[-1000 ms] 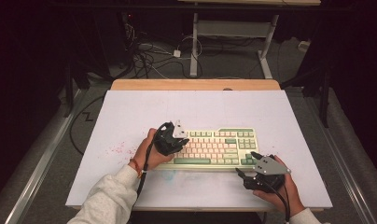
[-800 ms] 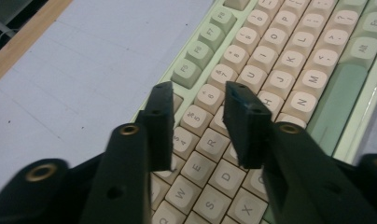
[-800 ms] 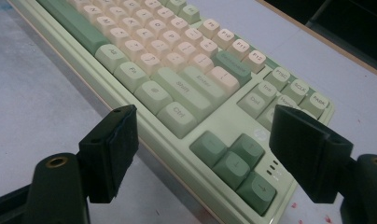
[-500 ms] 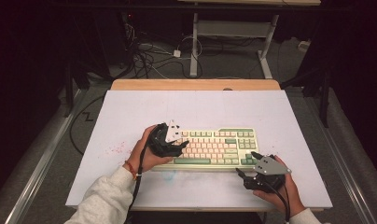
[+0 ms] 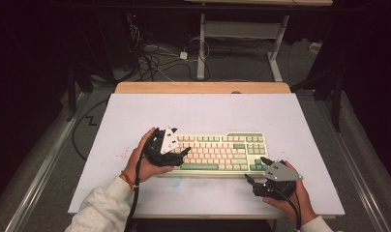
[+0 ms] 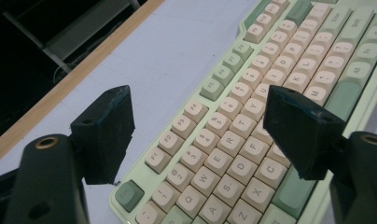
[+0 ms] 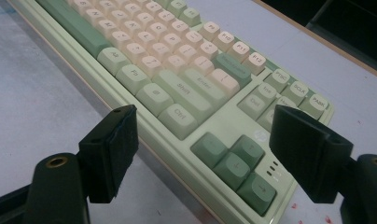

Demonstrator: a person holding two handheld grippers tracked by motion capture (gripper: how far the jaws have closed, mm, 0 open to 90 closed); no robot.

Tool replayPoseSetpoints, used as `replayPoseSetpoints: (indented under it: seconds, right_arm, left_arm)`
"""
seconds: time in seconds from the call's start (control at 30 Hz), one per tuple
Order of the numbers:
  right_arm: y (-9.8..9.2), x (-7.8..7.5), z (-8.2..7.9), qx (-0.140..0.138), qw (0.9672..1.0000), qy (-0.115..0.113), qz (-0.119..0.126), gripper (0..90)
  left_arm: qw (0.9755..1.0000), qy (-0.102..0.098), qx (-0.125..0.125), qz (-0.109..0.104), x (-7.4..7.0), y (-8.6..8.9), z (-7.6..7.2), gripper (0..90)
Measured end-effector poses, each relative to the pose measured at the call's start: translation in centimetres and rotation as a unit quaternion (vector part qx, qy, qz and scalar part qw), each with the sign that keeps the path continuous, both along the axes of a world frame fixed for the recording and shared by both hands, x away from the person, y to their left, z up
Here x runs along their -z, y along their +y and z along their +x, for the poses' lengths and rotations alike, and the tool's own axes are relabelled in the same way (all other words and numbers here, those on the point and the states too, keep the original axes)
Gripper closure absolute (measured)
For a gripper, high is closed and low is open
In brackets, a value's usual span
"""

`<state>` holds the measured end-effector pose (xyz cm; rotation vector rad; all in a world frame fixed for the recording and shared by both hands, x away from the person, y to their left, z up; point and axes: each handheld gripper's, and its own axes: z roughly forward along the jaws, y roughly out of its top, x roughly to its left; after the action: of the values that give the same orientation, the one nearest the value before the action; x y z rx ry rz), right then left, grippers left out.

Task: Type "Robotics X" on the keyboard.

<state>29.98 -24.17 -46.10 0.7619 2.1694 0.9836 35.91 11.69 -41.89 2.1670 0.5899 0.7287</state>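
A pale green keyboard (image 5: 222, 150) with cream and green keys lies across the middle of the white table top (image 5: 203, 111). My left gripper (image 5: 181, 147) hovers over the keyboard's left end. Its jaws have just been opening and now stand wide apart, with nothing gripped. In the left gripper view the left gripper (image 6: 198, 100) straddles the number and letter rows of the keyboard (image 6: 233, 140) below it. My right gripper (image 5: 255, 169) is open at the keyboard's front right corner. In the right gripper view the right gripper (image 7: 205, 116) frames the arrow keys of the keyboard (image 7: 177, 60).
A wooden strip (image 5: 203, 87) edges the table's far side. Beyond it the floor holds tangled cables (image 5: 159, 58) and a metal desk frame (image 5: 202, 43). Small red specks (image 5: 117, 154) mark the table top left of the keyboard. There is bare table around the keyboard.
The left gripper's jaws have spread from nearly shut to wide open, and the left hand has drifted slightly left along the keyboard's end. The right hand has stayed put.
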Motion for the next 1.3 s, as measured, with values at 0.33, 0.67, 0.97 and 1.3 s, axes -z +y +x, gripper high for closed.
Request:
replayPoseSetpoints:
  seconds: [0.33, 0.67, 0.97, 1.3]
  right_arm:
    - [0.0, -0.1, 0.0, -0.002, 1.0, 0.001, 0.003, 24.1]
    - [0.0, -0.2, 0.0, -0.002, 1.0, 0.001, 0.005, 24.2]
    - [0.0, -0.2, 0.0, 0.0, 1.0, 0.002, 0.005, 24.1]
    - [-0.3, -0.3, 0.1, 0.001, 0.9998, 0.007, 0.02, 24.5]
  left_arm:
    - [0.9994, -0.033, -0.014, 0.002, 0.1, 1.8, -1.4, 22.6]
    - [0.9992, -0.023, -0.025, 0.019, 1.1, 3.8, -2.2, 19.9]
    - [0.9988, -0.027, -0.03, 0.027, 1.9, 5.2, -3.2, 19.2]
    - [0.9986, -0.008, -0.039, 0.036, 3.2, 6.4, -4.1, 19.3]
